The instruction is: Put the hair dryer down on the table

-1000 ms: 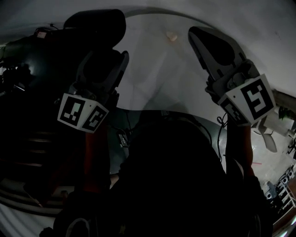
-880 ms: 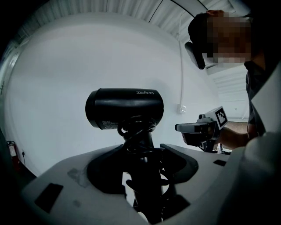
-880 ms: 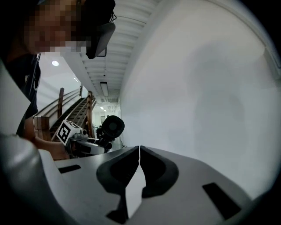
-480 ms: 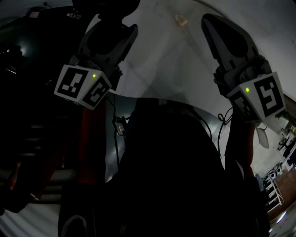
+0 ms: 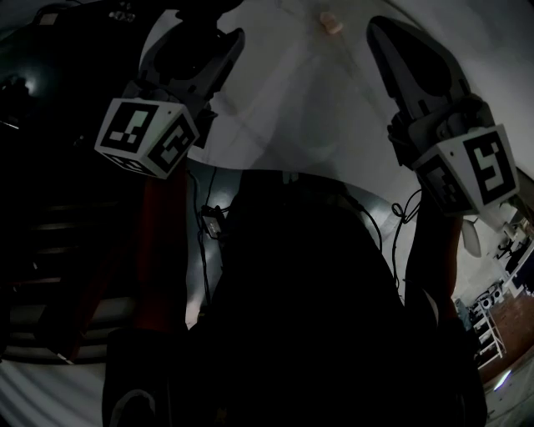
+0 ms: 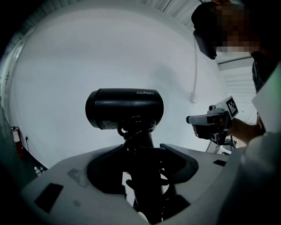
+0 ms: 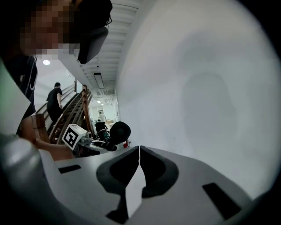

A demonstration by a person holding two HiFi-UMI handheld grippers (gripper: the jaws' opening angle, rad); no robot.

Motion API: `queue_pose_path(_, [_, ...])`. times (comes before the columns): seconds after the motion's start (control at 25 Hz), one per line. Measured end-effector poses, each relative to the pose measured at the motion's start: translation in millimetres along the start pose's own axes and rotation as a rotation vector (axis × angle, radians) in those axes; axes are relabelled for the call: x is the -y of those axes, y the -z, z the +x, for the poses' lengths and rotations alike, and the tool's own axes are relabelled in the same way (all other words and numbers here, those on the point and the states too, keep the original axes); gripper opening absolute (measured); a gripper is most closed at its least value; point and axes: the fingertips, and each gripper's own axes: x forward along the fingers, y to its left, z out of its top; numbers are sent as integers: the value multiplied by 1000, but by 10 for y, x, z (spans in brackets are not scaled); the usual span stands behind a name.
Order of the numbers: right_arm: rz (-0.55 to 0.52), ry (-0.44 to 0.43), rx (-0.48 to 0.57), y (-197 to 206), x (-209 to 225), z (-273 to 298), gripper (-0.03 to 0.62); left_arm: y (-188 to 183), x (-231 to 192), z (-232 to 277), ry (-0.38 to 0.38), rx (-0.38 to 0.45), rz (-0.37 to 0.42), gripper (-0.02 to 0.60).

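Our left gripper [image 6: 142,151] is clamped on the handle of the hair dryer [image 6: 125,107]. The black barrel stands crosswise beyond the jaws, and the cord [image 6: 139,128] is coiled round the handle just where the jaws bite. The dryer is in the air over the white table [image 5: 284,108], not resting on it.

Our right gripper [image 7: 139,151] is pressed together on nothing, off to the right and well apart from the dryer.

In the head view the left gripper sits far and left, close to where the white surface gives way to a dark area. A small pale object [image 5: 330,22] lies further right on the table.

We judge two risks:
- The heavy barrel could pivot in the narrow pinch as we lower it and knock the table.
- The cord loops could catch on a jaw at release and drag the dryer toward the left edge.
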Motion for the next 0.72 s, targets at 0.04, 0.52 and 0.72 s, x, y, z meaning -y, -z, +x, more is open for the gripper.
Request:
queue_pose_path(0.04, [3, 1, -4, 5, 2, 0, 9, 7, -6, 5, -2, -5, 0, 238])
queue_pose_path(0.52, [10, 17, -36, 31, 13, 2, 9, 164, -75, 64, -21, -72, -1, 238])
queue_pose_path(0.72, [18, 20, -54, 63, 21, -9, 9, 254, -92, 102, -30, -106, -6, 238])
